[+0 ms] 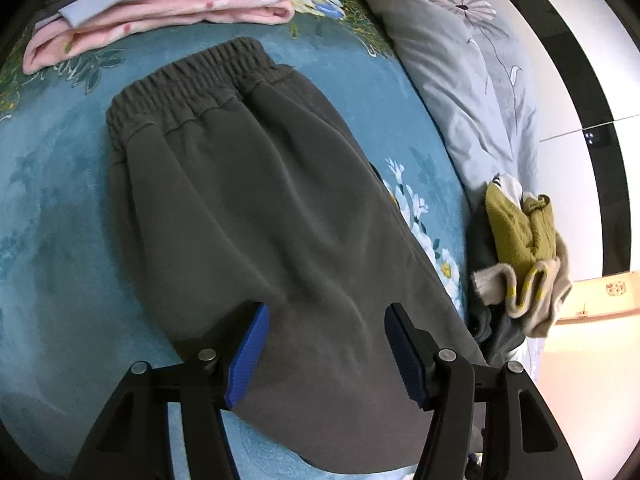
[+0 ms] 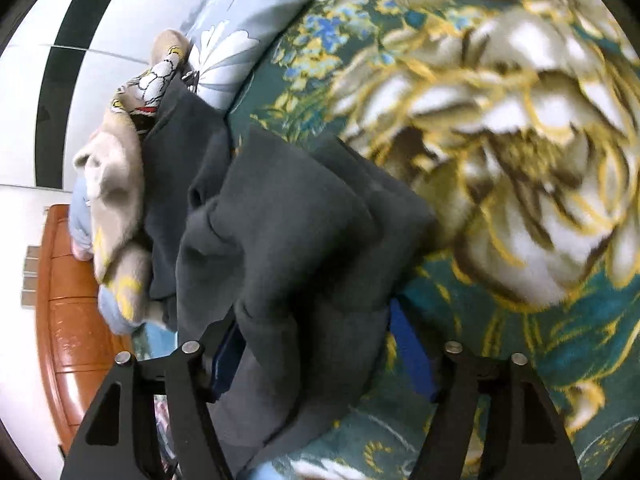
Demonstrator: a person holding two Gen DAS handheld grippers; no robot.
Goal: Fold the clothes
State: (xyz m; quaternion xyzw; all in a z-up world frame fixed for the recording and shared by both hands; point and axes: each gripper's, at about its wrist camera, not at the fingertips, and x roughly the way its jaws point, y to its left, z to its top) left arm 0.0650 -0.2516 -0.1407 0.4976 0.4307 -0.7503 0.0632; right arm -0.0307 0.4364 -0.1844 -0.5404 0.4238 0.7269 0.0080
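The left tongs (image 1: 326,354) stand wide open, their ribbed blue pads (image 1: 250,354) well apart and holding nothing, poised above the lower part of the dark grey trousers (image 1: 256,216). That soft matte garment lies flat on the teal plush bed blanket (image 1: 52,240), its gathered elastic waistband (image 1: 192,80) at the far end and long shallow creases running down the cloth.

The right tongs (image 2: 316,354) are also spread, with a bunched, thickly folded mass of dark grey fabric (image 2: 288,232) lying between the blue pads; whether they pinch it cannot be told. Beside this bundle the blanket shows a large cream and gold flower pattern (image 2: 520,128).

Farther out, a folded stack of pink and pale blue clothes (image 1: 168,4) sits beyond the waistband. At the bed's edge lies a crumpled heap of olive knit and beige fleece garments (image 1: 524,252), next to a pale grey quilt with a stitched flower motif (image 1: 460,64). An orange-brown wooden cabinet (image 2: 68,320) stands past the bedside.
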